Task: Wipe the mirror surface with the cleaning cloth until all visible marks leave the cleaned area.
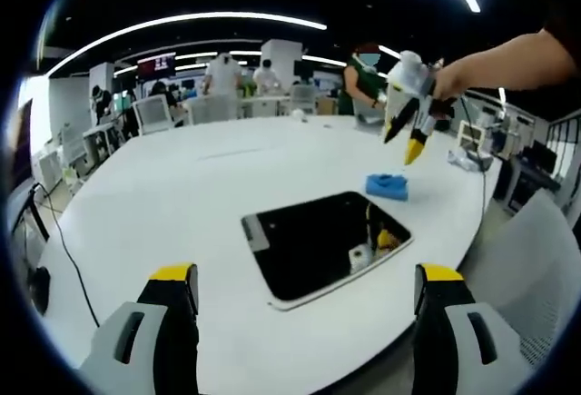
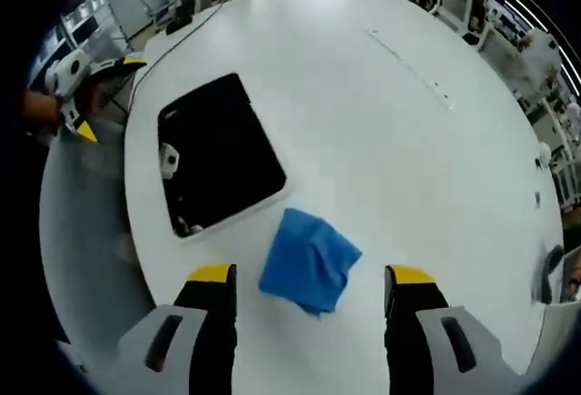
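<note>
The mirror (image 1: 318, 242), a dark pane in a thin white frame, lies flat on the white table (image 1: 182, 195) just ahead of my left gripper (image 1: 306, 275), which is open and holds nothing. A crumpled blue cloth (image 1: 388, 185) rests on the table beyond the mirror's far right corner. My right gripper (image 1: 400, 143) hovers above that cloth in a person's hand. In the right gripper view the cloth (image 2: 310, 261) lies loose on the table under the open right gripper (image 2: 310, 273), apart from both jaws. There the mirror (image 2: 218, 154) sits to the upper left, with the left gripper (image 2: 107, 95) past the table edge.
The table edge (image 1: 472, 232) curves close by the mirror's right side. A black cable (image 1: 56, 232) trails over the table's left rim. Chairs, desks and several people (image 1: 363, 77) fill the room behind. A thin seam (image 2: 408, 64) runs across the far tabletop.
</note>
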A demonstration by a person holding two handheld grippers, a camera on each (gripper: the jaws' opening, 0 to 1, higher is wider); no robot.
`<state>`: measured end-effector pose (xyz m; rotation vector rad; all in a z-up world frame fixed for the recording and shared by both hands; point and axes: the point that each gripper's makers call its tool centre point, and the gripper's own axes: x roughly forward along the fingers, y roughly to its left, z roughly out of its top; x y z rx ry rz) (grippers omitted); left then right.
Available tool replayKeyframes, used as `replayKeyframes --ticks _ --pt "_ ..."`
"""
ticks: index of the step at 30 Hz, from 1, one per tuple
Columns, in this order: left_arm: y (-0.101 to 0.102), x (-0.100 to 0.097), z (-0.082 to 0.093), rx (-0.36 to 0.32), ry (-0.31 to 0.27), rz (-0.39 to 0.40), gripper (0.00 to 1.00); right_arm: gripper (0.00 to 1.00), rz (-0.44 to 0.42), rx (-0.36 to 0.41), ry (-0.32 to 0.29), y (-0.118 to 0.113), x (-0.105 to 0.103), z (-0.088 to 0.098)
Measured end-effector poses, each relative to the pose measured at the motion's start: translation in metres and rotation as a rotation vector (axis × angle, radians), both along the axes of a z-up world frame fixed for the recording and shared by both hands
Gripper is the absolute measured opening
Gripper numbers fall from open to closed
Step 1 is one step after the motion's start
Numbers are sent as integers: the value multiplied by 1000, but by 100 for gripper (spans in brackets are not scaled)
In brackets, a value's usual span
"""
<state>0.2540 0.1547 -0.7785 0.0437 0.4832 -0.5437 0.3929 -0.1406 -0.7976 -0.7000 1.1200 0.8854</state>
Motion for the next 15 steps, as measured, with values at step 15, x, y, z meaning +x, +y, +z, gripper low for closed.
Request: replayKeyframes --ticks 15 --pt "0 -2 -4 30 13 -17 99 36 -61 -19 19 -13 6 -44"
